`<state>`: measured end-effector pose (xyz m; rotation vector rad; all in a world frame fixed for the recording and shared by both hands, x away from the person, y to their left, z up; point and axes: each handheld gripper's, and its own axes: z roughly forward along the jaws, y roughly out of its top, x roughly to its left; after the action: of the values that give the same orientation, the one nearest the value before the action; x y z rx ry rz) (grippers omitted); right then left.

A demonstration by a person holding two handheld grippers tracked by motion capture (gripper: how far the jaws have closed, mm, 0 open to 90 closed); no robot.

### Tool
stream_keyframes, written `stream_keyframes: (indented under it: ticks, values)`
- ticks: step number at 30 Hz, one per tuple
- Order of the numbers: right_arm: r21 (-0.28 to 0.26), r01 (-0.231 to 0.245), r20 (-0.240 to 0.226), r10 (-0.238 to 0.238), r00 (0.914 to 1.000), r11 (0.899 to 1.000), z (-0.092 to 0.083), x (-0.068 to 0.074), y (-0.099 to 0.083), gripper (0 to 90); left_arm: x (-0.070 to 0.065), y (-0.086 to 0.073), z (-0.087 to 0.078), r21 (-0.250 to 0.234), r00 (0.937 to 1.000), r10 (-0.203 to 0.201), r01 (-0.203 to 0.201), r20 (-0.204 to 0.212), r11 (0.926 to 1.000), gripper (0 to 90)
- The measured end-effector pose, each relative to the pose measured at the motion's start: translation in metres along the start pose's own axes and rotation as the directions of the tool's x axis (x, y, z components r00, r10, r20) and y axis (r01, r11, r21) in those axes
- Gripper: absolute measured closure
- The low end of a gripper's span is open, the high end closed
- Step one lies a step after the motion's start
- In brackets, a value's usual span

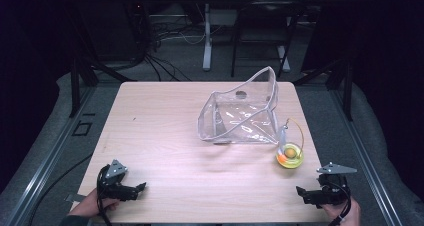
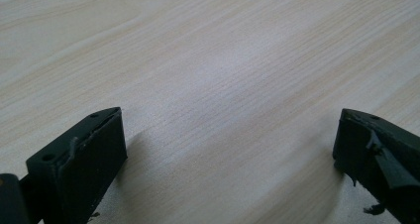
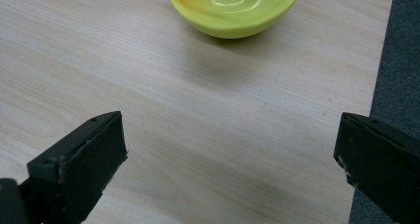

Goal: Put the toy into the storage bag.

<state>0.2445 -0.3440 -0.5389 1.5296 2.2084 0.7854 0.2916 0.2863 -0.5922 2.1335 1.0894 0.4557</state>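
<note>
A clear plastic pouch (image 1: 240,113) stands open on the right half of the wooden table (image 1: 165,136). Just right of its near corner sits a small yellow-green bowl (image 1: 290,156) (image 3: 235,11) holding a small round yellowish thing and something orange, with a thin loop rising from it. My left gripper (image 1: 139,188) (image 2: 230,117) rests at the near left of the table, open over bare wood. At the near right edge my right gripper (image 1: 301,191) (image 3: 230,120) is open too, empty, with the bowl a short way ahead of its jaws.
The table's right edge (image 3: 381,60) runs close beside the right gripper, with grey floor beyond. Behind the table are dark frame legs, a white stand (image 1: 207,36) and loose cables (image 1: 160,61) on the floor.
</note>
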Motion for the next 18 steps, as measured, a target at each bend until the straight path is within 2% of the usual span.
stream_keyframes:
  ticks: [18]
  values:
    - [-0.008, 0.008, 0.012, -0.008, 0.9999, 1.0, -0.0018, 0.0002, 0.0033, 0.0, -0.0001, -0.0001, -0.0001, 0.0, 1.0, 0.001, -0.001, -0.001, 1.0, 0.0]
